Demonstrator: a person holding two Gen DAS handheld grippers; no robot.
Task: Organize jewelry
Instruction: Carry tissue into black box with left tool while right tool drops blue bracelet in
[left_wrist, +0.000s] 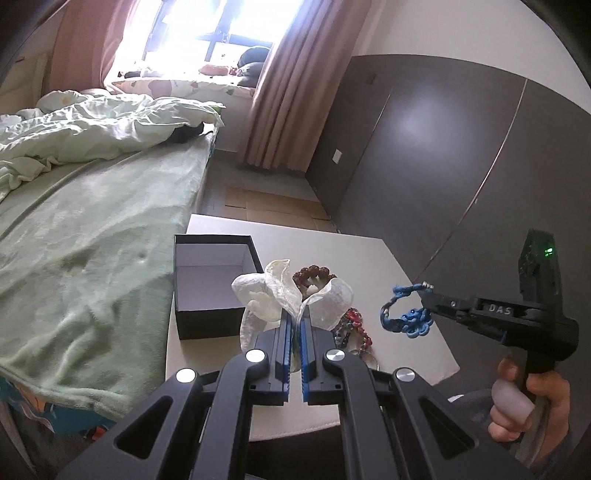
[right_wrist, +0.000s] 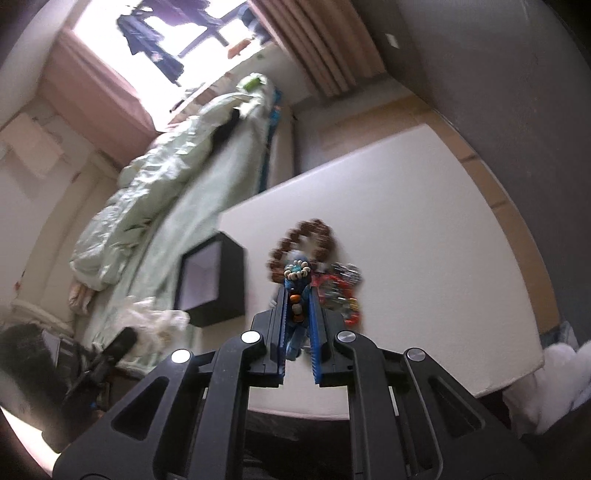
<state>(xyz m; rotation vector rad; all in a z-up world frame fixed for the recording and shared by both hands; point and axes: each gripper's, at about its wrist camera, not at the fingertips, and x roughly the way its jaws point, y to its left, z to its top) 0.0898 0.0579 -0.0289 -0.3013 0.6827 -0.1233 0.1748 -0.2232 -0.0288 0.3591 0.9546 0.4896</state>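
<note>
My left gripper is shut on a white gauzy pouch and holds it above the white table, right of an open black box. My right gripper is shut on a blue braided bracelet with beads; it shows in the left wrist view hanging in the air at the right. A brown bead bracelet lies behind the pouch, also in the right wrist view. A red and silver bracelet pile lies on the table, also in the right wrist view.
A bed with a green blanket runs along the table's left side. Dark wardrobe doors stand to the right. Curtains and a window are at the back. The black box and pouch show left in the right wrist view.
</note>
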